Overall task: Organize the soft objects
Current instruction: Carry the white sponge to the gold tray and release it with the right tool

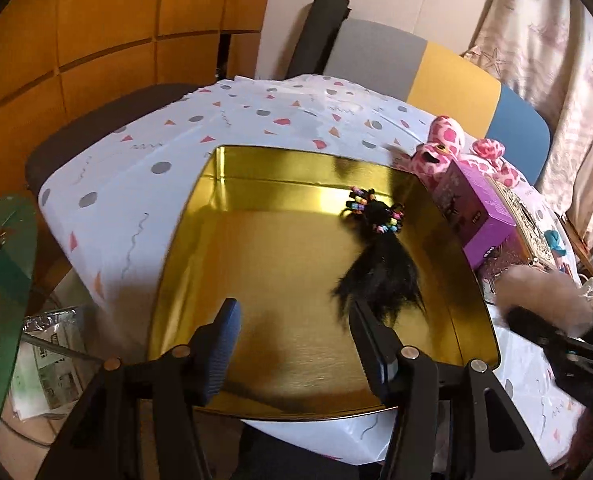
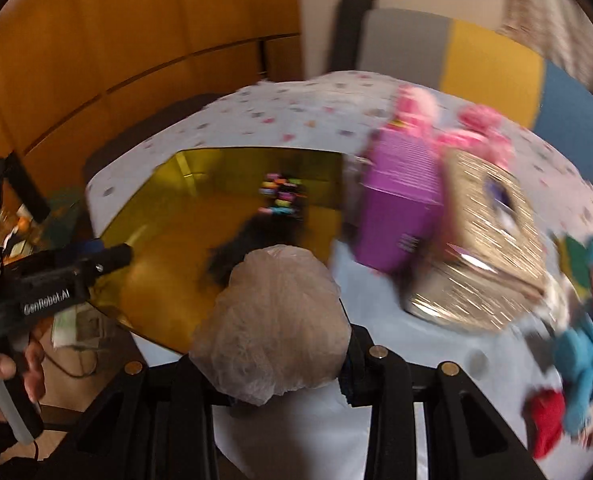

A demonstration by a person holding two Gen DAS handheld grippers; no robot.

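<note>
A gold tin tray (image 1: 280,264) lies on the patterned tablecloth; it also shows in the right wrist view (image 2: 156,220). A black furry piece with coloured beads (image 1: 380,264) lies in its right half, and shows blurred in the right wrist view (image 2: 264,236). My left gripper (image 1: 296,320) is open and empty above the tray's near edge. My right gripper (image 2: 272,320) is shut on a beige fluffy pompom (image 2: 272,320), held just right of the tray; the pompom shows in the left wrist view (image 1: 544,300). A pink spotted plush (image 1: 448,144) lies behind the boxes.
A purple box (image 1: 476,208) and a glittery gold box (image 2: 492,240) stand right of the tray. Blue and red soft toys (image 2: 576,360) lie at the table's right. A grey, yellow and blue chair back (image 1: 436,68) stands behind the table. A wooden wall is at left.
</note>
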